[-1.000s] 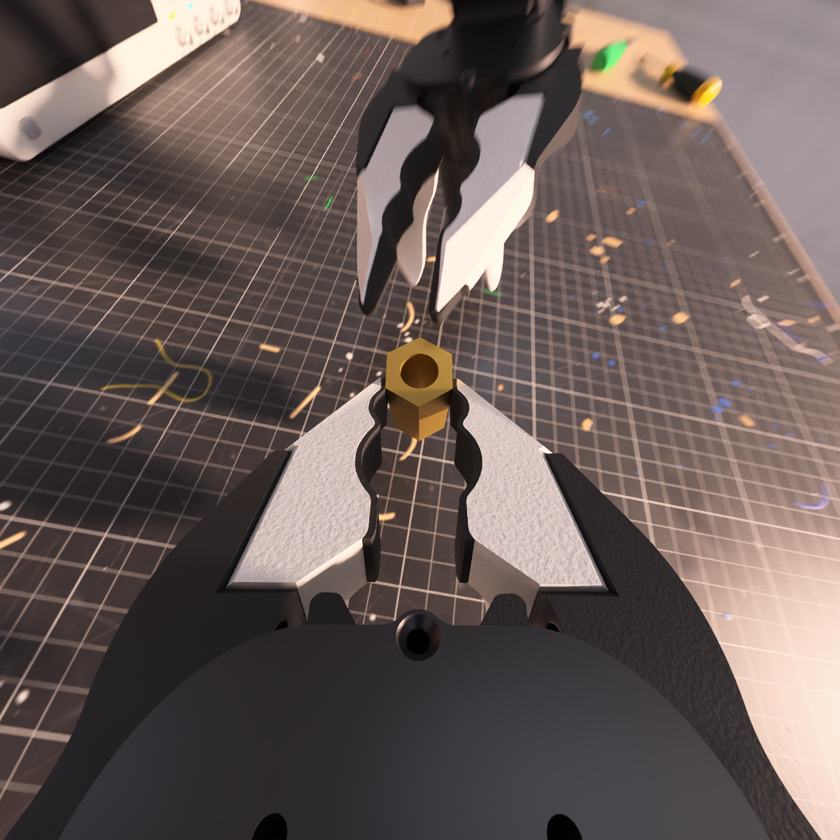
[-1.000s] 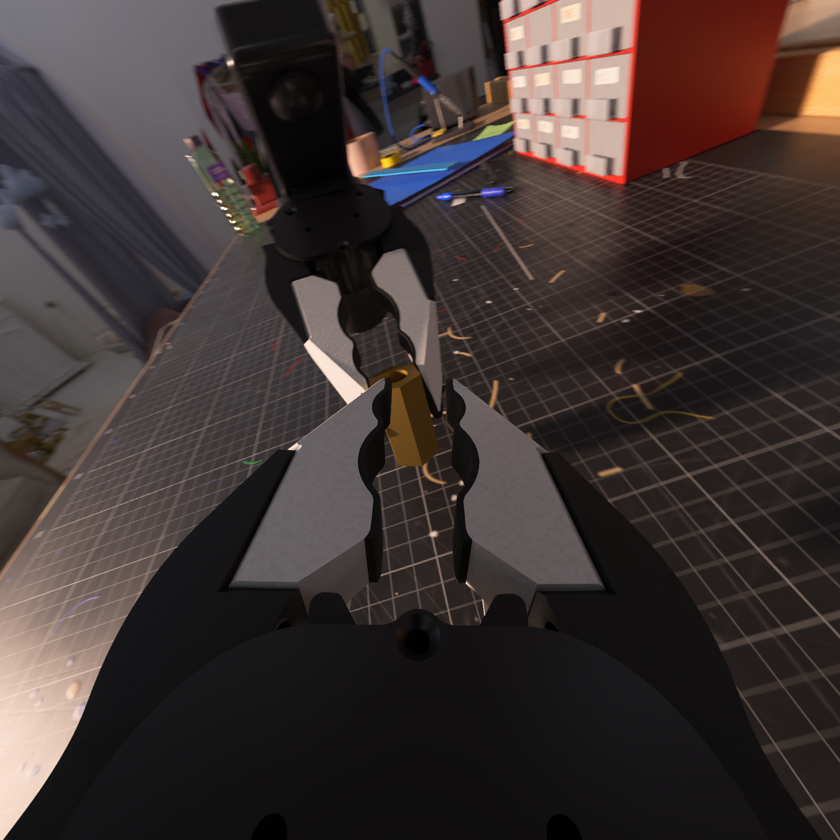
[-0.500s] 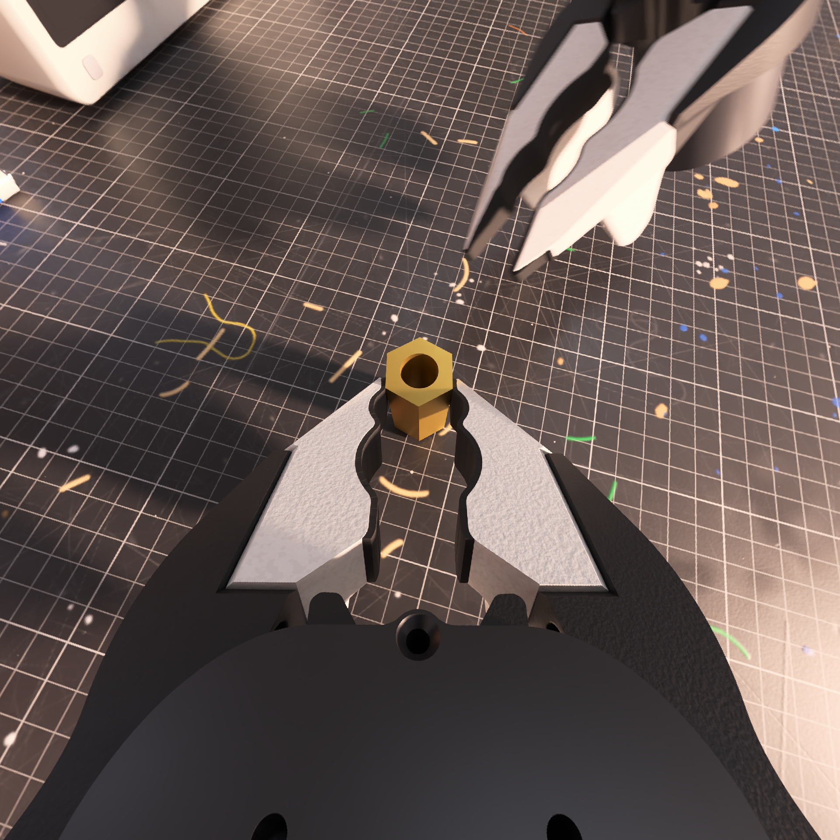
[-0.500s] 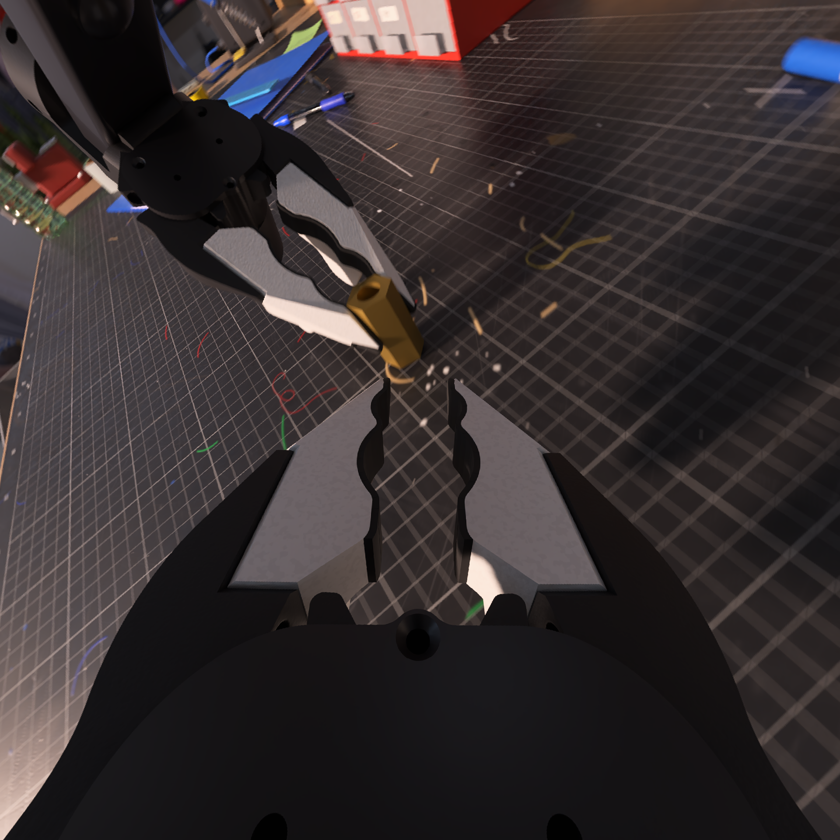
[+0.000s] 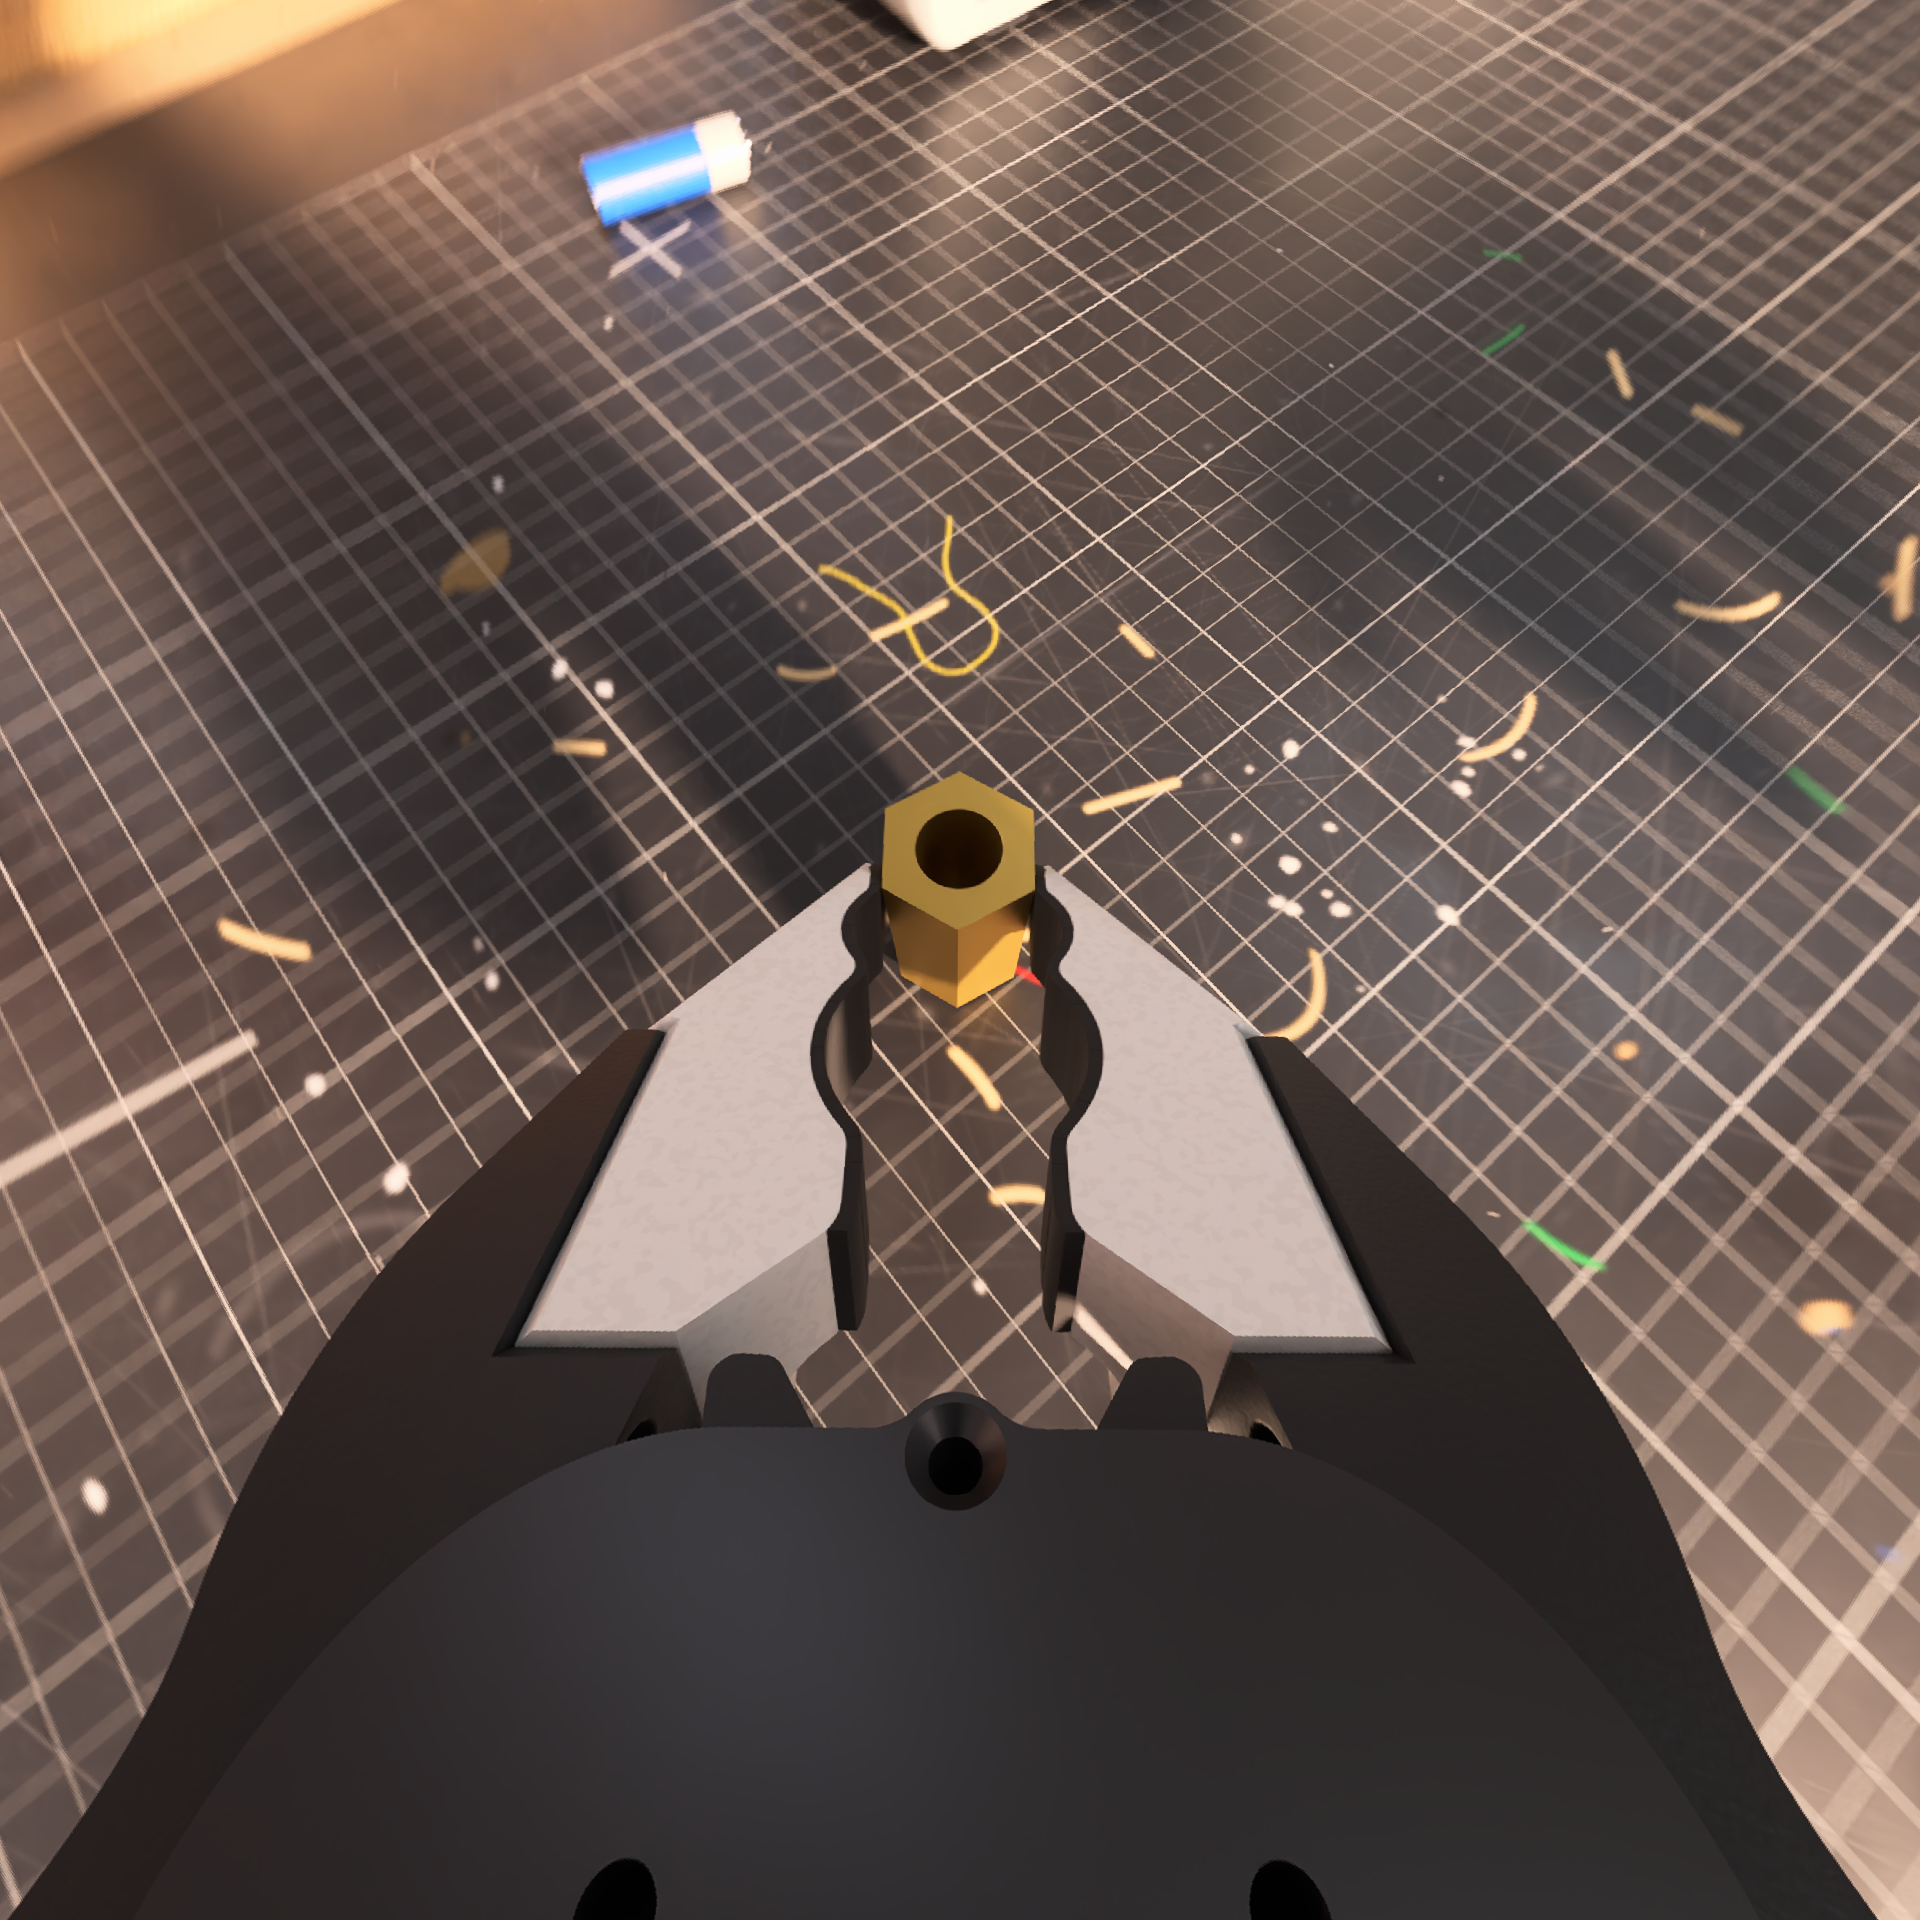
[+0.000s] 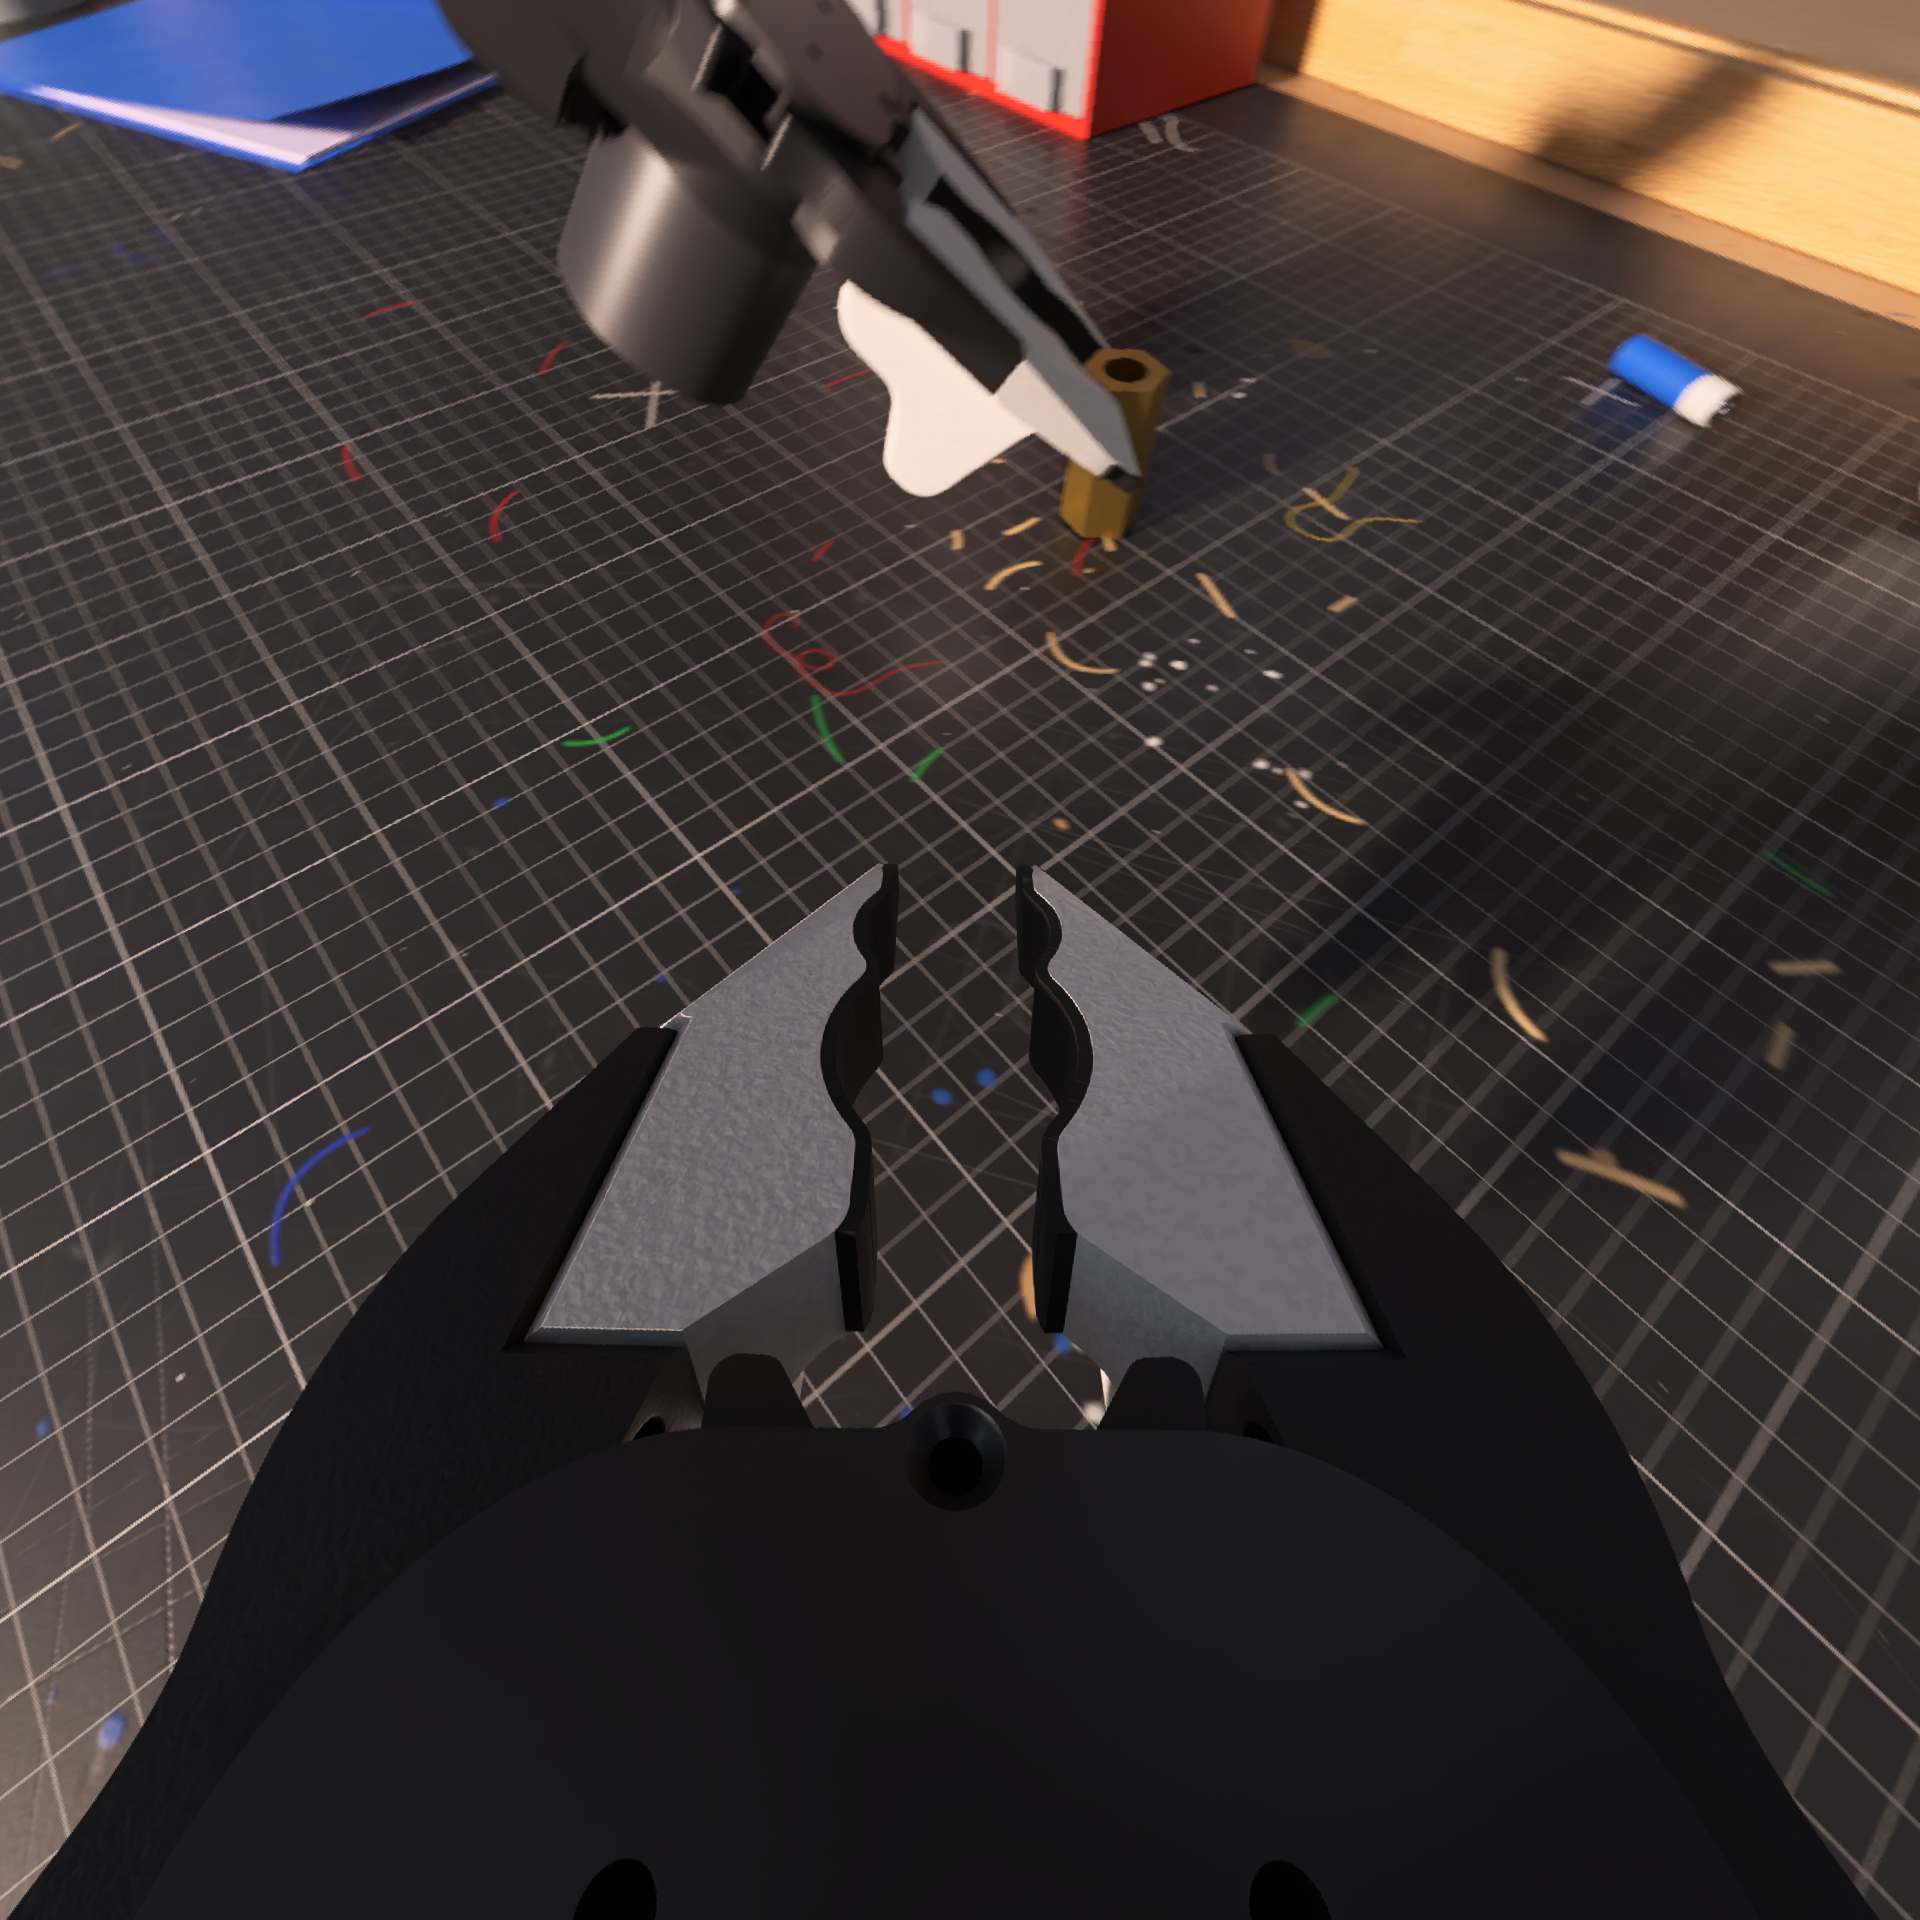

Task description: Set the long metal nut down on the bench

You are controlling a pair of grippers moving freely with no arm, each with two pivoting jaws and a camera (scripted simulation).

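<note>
The long brass hex nut (image 5: 954, 940) stands upright between the fingertips of my left gripper (image 5: 956, 881), which is shut on it. In the right wrist view the nut (image 6: 1099, 501) is held by the left gripper (image 6: 1107, 442) with its lower end at or just above the black gridded cutting mat (image 6: 416, 831); I cannot tell whether it touches. My right gripper (image 6: 956, 883) is open and empty, well back from the nut and above the mat.
A blue and white cylinder (image 5: 665, 171) lies on the mat beyond the nut and also shows in the right wrist view (image 6: 1673, 379). A red drawer cabinet (image 6: 1049, 62), a blue folder (image 6: 260, 73) and a wooden ledge (image 6: 1662, 135) lie at the back. Wire scraps (image 5: 935, 623) litter the mat.
My left gripper has swung round and come down toward the mat with the nut still in it. My right gripper has drawn back from the nut and stays open.
</note>
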